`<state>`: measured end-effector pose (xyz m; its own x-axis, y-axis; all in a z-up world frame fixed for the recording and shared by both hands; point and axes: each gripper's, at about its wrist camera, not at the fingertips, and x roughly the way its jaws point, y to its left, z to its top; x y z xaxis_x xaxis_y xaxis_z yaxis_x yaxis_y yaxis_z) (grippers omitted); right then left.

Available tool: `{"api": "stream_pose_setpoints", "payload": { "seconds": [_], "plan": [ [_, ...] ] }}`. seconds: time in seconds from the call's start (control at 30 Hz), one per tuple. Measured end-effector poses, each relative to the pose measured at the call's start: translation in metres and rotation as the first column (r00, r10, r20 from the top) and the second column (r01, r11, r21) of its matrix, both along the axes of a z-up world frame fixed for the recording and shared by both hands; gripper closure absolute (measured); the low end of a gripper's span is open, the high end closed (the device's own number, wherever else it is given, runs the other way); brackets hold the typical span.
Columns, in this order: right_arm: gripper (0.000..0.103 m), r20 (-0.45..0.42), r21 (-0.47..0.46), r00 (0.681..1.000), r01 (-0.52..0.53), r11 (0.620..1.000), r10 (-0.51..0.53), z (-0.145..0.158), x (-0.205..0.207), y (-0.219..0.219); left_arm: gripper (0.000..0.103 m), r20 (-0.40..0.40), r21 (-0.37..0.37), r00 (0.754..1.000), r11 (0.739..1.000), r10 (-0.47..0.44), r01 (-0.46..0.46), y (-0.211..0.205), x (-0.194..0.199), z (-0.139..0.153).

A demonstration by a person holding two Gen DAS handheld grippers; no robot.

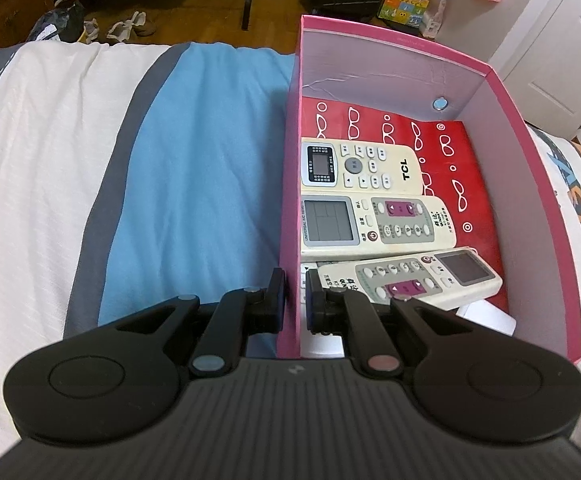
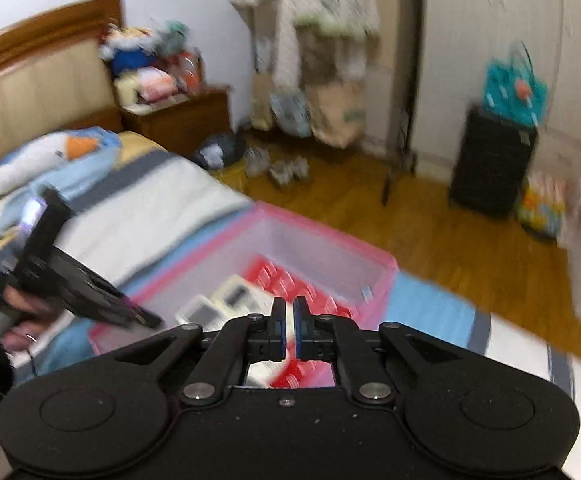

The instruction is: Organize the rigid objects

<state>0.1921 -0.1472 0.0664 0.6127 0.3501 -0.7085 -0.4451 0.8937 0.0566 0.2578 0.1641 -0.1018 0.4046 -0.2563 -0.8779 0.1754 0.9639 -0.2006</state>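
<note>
Clamped on the near wall of the pink cardboard box [image 1: 290, 184] by the left gripper [image 1: 295, 300], three cream plastic remotes [image 1: 374, 220] inside; right gripper [image 2: 289, 320] closed, empty above: risks tipping box, spilling remotes.

even indoor light; left view sharp, right view motion-blurred, fisheye edges bent.

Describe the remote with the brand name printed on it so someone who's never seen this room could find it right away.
On the bed sits an open pink box with a red patterned bottom. Three cream remotes lie inside; the TCL remote is the one farthest from the left gripper, which grips the box's wall. Only it has big black letters and no purple buttons.
</note>
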Motion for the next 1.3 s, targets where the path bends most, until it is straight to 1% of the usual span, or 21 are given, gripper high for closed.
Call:
{"api": "stream_pose_setpoints", "payload": {
  "seconds": [0.03, 0.07, 0.1, 0.13, 0.23, 0.3, 0.37, 0.4, 0.43, 0.47, 0.5, 0.53, 0.57, 0.67, 0.7, 0.73, 0.8, 0.9, 1.07, 1.2, 1.3],
  "plan": [
    [0.090, -0.020, -0.004, 1.000, 0.015, 1.000, -0.015, -0.010, 0.001, -0.007, 0.096, -0.001, -0.004, 1.000, 1.000, 0.001, -0.001, 0.001, 0.000, 0.000],
    [0.084, -0.060, -0.019, 0.998, 0.018, 1.000, -0.020, -0.024, 0.005, -0.015, 0.096, -0.002, -0.008, 1.000, 1.000, 0.002, -0.002, 0.001, 0.001, 0.000],
    [0.071, -0.095, -0.039, 0.995, 0.032, 0.999, -0.036, -0.037, 0.008, -0.022, 0.096, -0.003, -0.011, 1.000, 1.000, 0.004, -0.004, 0.002, 0.001, 0.000],
    [0.062, -0.129, -0.065, 0.990, 0.042, 0.997, -0.050, -0.051, 0.010, -0.028, 0.096, -0.004, -0.014, 1.000, 1.000, 0.004, -0.004, 0.002, 0.001, -0.001],
    [0.054, -0.209, -0.128, 0.974, 0.067, 0.990, -0.093, -0.090, 0.015, -0.041, 0.096, -0.004, -0.015, 1.000, 1.000, 0.005, -0.005, 0.003, 0.001, -0.001],
    [0.052, -0.259, -0.147, 0.956, 0.098, 0.984, -0.134, -0.114, 0.019, -0.050, 0.096, -0.004, -0.014, 1.000, 1.000, 0.005, -0.005, 0.003, 0.001, -0.001],
    [0.041, -0.290, -0.142, 0.943, 0.127, 0.982, -0.164, -0.132, 0.021, -0.054, 0.096, -0.004, -0.015, 1.000, 1.000, 0.006, -0.006, 0.003, 0.001, -0.001],
    [0.036, -0.298, -0.138, 0.940, 0.131, 0.982, -0.168, -0.139, 0.022, -0.054, 0.096, -0.004, -0.015, 1.000, 1.000, 0.006, -0.006, 0.003, 0.001, -0.001],
    [0.035, -0.295, -0.132, 0.939, 0.144, 0.981, -0.177, -0.146, 0.023, -0.053, 0.096, -0.004, -0.014, 1.000, 1.000, 0.006, -0.006, 0.003, 0.001, -0.001],
    [0.032, -0.295, -0.119, 0.934, 0.171, 0.978, -0.199, -0.153, 0.024, -0.053, 0.096, -0.004, -0.013, 1.000, 1.000, 0.005, -0.005, 0.003, 0.001, -0.001],
    [0.027, -0.292, -0.106, 0.928, 0.207, 0.972, -0.230, -0.160, 0.023, -0.052, 0.096, -0.005, -0.014, 1.000, 1.000, 0.006, -0.006, 0.003, 0.001, -0.001],
    [0.023, -0.261, -0.100, 0.930, 0.238, 0.966, -0.257, -0.162, 0.019, -0.047, 0.096, -0.005, -0.014, 1.000, 1.000, 0.008, -0.008, 0.003, 0.001, -0.001],
    [0.022, -0.240, -0.112, 0.931, 0.254, 0.961, -0.274, -0.162, 0.016, -0.041, 0.096, -0.006, -0.014, 1.000, 1.000, 0.009, -0.009, 0.003, 0.001, -0.001],
    [0.033, -0.181, -0.175, 0.939, 0.262, 0.949, -0.292, -0.166, 0.010, -0.031, 0.096, -0.007, -0.013, 1.000, 1.000, 0.010, -0.010, 0.003, 0.001, -0.001],
    [0.055, -0.168, -0.185, 0.947, 0.244, 0.952, -0.275, -0.164, 0.009, -0.030, 0.096, -0.007, -0.014, 1.000, 1.000, 0.014, -0.014, 0.003, 0.001, -0.002],
    [0.067, -0.153, -0.193, 0.953, 0.230, 0.954, -0.261, -0.161, 0.007, -0.030, 0.096, -0.008, -0.015, 1.000, 1.000, 0.016, -0.017, 0.003, 0.001, -0.002],
    [0.067, -0.149, -0.213, 0.947, 0.251, 0.944, -0.285, -0.153, 0.003, -0.033, 0.096, -0.008, -0.015, 1.000, 1.000, 0.017, -0.017, 0.003, 0.001, -0.002],
    [0.067, -0.155, -0.164, 0.942, 0.271, 0.949, -0.296, -0.141, -0.006, -0.040, 0.096, -0.005, -0.020, 1.000, 1.000, 0.021, -0.021, 0.002, 0.001, -0.001],
    [0.067, -0.135, -0.097, 0.942, 0.295, 0.951, -0.306, -0.104, -0.012, -0.045, 0.096, 0.007, -0.016, 1.000, 1.000, 0.016, -0.015, 0.001, -0.001, 0.000],
    [0.067, -0.094, -0.061, 0.949, 0.296, 0.953, -0.300, -0.080, -0.014, -0.044, 0.096, 0.020, -0.011, 1.000, 1.000, 0.011, -0.010, 0.001, -0.004, 0.001],
    [0.067, -0.057, -0.001, 0.957, 0.284, 0.959, -0.283, -0.053, -0.018, -0.038, 0.096, 0.029, -0.014, 0.999, 1.000, 0.017, -0.016, 0.002, -0.004, 0.003]
  ]
}}
